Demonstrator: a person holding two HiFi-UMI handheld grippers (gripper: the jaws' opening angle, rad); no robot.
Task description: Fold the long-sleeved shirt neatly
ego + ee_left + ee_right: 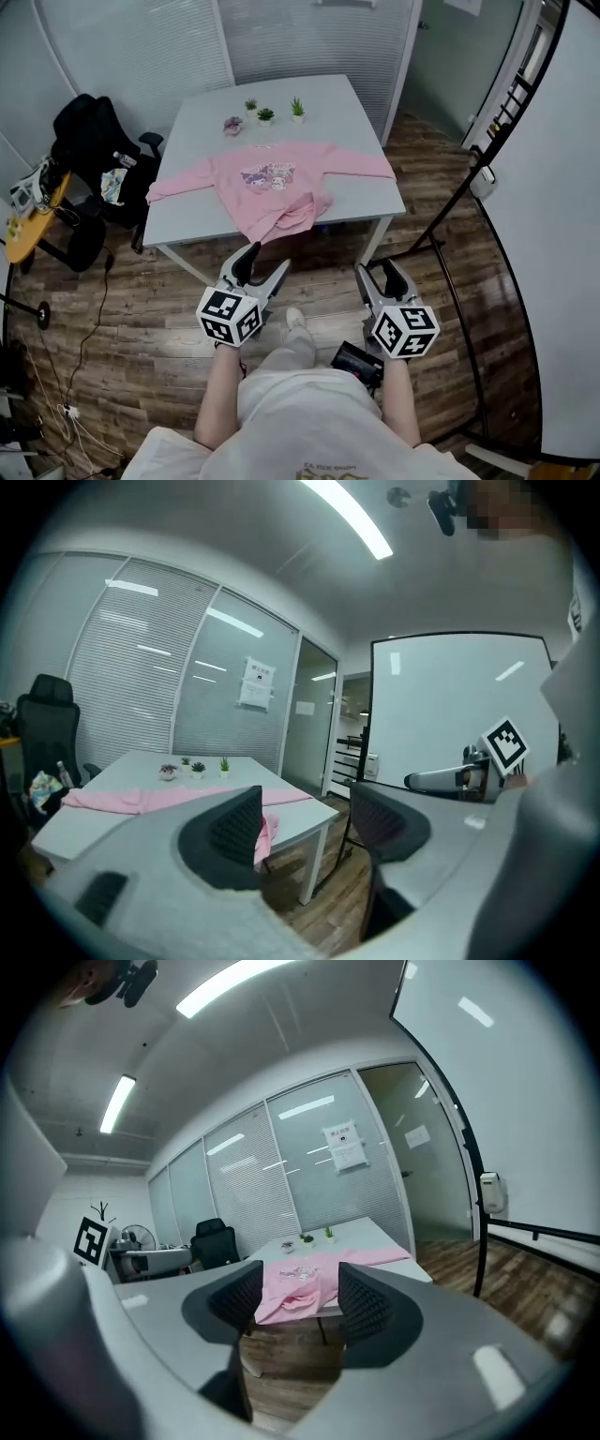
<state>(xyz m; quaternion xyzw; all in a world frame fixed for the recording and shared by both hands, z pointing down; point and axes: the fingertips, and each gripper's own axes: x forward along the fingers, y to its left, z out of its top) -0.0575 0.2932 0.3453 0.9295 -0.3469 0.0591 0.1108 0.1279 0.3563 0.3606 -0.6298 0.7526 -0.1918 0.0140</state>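
A pink long-sleeved shirt with a cartoon print lies face up on the white table. Its sleeves stretch left and right, and its bunched hem hangs over the near edge. My left gripper and right gripper are both open and empty. They hover over the wooden floor, short of the table and apart from the shirt. The left gripper view shows the shirt far off to the left of the left gripper. In the right gripper view the shirt shows between the jaws of the right gripper.
Three small potted plants stand at the table's far side. A black office chair and a yellow side table are to the left. A whiteboard on a black stand is to the right. Cables trail on the floor.
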